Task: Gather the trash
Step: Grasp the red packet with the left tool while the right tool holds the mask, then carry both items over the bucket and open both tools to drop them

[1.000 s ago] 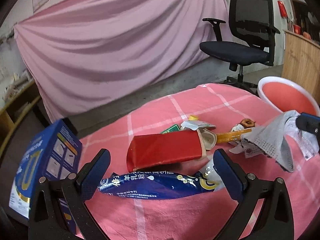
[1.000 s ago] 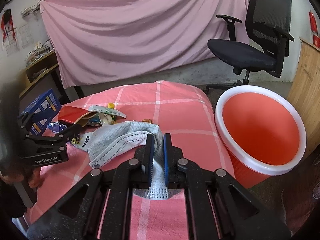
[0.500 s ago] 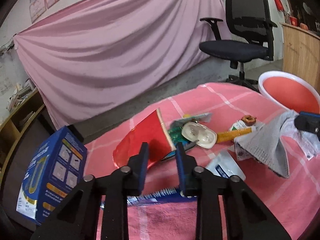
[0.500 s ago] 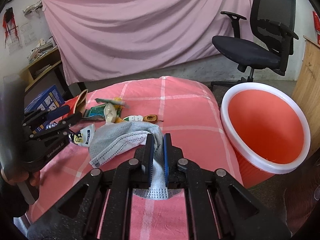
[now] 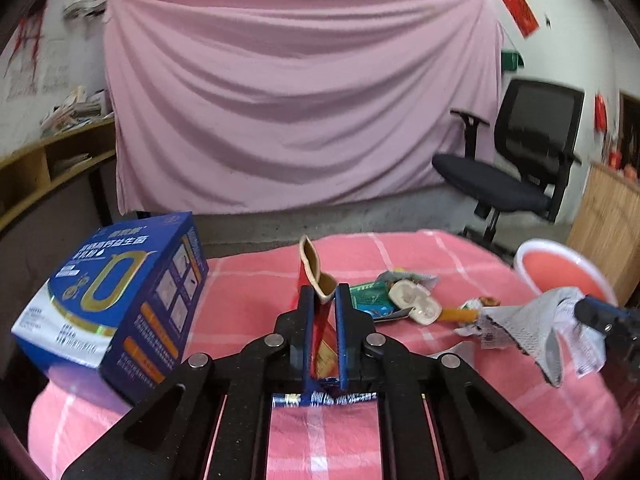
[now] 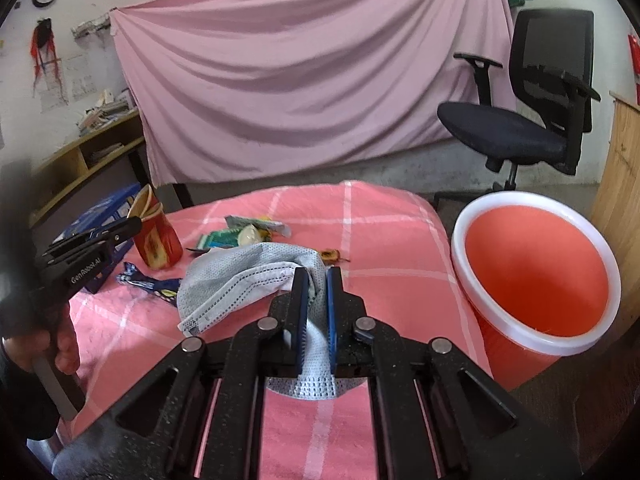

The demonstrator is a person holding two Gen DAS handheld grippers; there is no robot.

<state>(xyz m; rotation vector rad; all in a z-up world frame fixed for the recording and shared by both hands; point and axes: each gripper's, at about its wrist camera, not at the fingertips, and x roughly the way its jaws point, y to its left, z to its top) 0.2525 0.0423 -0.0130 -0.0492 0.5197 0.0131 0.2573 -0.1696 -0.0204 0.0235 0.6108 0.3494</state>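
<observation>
My left gripper [image 5: 323,300] is shut on a flattened red paper cup [image 5: 316,312] and holds it upright above the pink checked table; the cup also shows in the right wrist view [image 6: 156,236]. My right gripper [image 6: 317,284] is shut on a grey face mask [image 6: 244,276], which hangs over the table; the mask also shows in the left wrist view [image 5: 532,320]. The red trash bin [image 6: 536,272] with a white rim stands off the table's right edge. A blue foil wrapper [image 6: 148,282] lies under the cup.
A blue carton [image 5: 116,296] stands at the table's left. A green wrapper [image 5: 372,300], a white blister shell [image 5: 416,300] and an orange stick [image 5: 460,314] lie mid-table. A black office chair [image 6: 528,120] and a pink draped cloth [image 6: 300,80] are behind.
My left gripper has closed on the red paper cup and raised it upright off the table. The right gripper has lifted a little with the mask still held.
</observation>
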